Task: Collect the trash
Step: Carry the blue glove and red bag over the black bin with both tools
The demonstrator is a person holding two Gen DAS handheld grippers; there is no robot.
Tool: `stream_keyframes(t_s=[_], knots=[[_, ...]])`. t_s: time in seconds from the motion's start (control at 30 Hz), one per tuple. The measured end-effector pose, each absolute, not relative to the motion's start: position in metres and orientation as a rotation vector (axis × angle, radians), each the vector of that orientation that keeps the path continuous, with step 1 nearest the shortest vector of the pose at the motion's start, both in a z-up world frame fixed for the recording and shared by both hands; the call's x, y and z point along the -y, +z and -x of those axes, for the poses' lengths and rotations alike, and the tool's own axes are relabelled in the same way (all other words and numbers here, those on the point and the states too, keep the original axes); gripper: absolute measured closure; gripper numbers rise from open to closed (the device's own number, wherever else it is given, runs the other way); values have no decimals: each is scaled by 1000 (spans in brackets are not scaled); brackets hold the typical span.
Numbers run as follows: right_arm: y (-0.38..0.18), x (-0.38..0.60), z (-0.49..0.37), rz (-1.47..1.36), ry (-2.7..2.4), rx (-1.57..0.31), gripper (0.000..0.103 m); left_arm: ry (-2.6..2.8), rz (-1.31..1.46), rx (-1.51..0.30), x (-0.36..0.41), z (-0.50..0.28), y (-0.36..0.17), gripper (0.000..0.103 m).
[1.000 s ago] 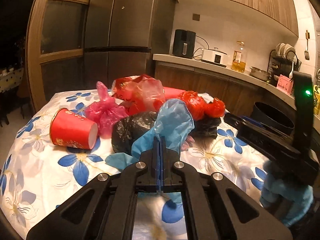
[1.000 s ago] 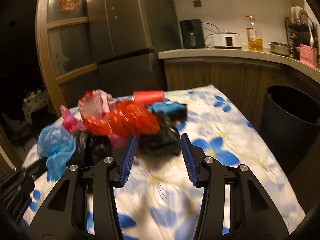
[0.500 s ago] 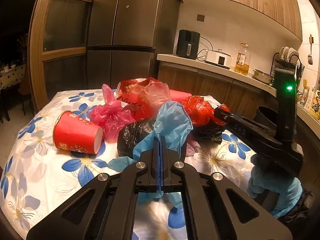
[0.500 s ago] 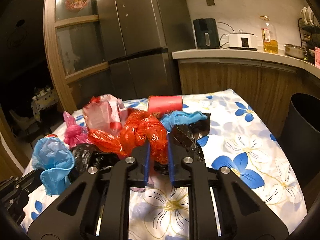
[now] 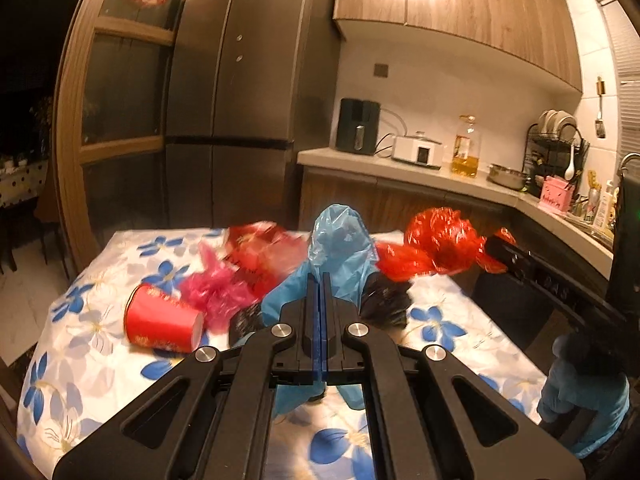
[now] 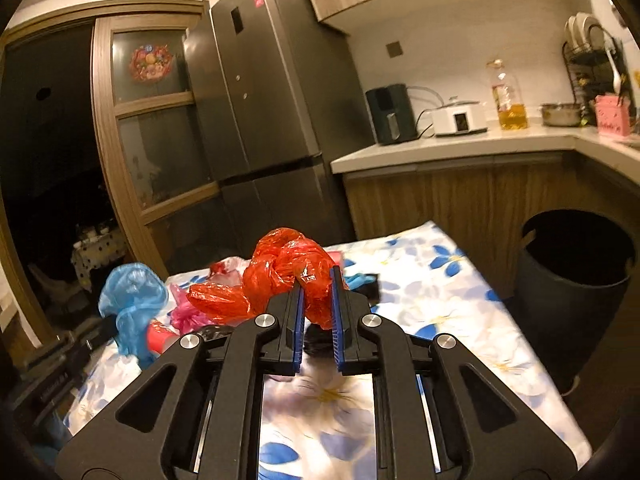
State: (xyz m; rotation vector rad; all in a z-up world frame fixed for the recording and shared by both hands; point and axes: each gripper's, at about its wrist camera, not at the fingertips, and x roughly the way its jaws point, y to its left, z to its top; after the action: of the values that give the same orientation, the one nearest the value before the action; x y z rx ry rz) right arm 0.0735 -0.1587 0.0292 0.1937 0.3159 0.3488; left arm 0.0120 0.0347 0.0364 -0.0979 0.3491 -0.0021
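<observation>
Two crumpled plastic bags are held clear of the table (image 6: pixel 432 280) at once. The left gripper (image 5: pixel 322 292) is fully closed on a blue bag (image 5: pixel 340 248), a thin fold of film pinched between its pads while the puffed body stands above the tips and a tail hangs below. The right gripper (image 6: pixel 316 304) has just been closing and is now narrowed on a red bag (image 6: pixel 288 272), whose knotted bulk bulges out beyond the pads and to the left.

The step in hand is judged to be the carry to the bin (image 6: pixel 576 280), which stands on the floor to the right of the table, near the wooden cabinets. It would be done well if both grips are kept firm, since slippery film can slide out of a light pinch. The trailing ends should be lifted high enough to clear the remaining pile, so that nothing else is dragged off the floral cloth. The grippers should be opened only once each bag is over the bin's mouth.

The bin is dark and open-topped; its inside is in shadow, so whether anything lies in it cannot be told. A red paper cup (image 5: pixel 162 326) lies on its side at the near left of the pile, its base toward the camera, so its contents cannot be seen. A pink bag (image 5: pixel 214 294), a black bag (image 5: pixel 386 300) and further red wrapping are left on the table.
</observation>
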Motion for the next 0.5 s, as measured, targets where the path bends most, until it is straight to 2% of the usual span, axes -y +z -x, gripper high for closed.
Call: stream_keyframes(t_s=[0.5], knots=[[40,259,-68,-190,101,-243,92,-283,42,-307,72,-78,68,103]])
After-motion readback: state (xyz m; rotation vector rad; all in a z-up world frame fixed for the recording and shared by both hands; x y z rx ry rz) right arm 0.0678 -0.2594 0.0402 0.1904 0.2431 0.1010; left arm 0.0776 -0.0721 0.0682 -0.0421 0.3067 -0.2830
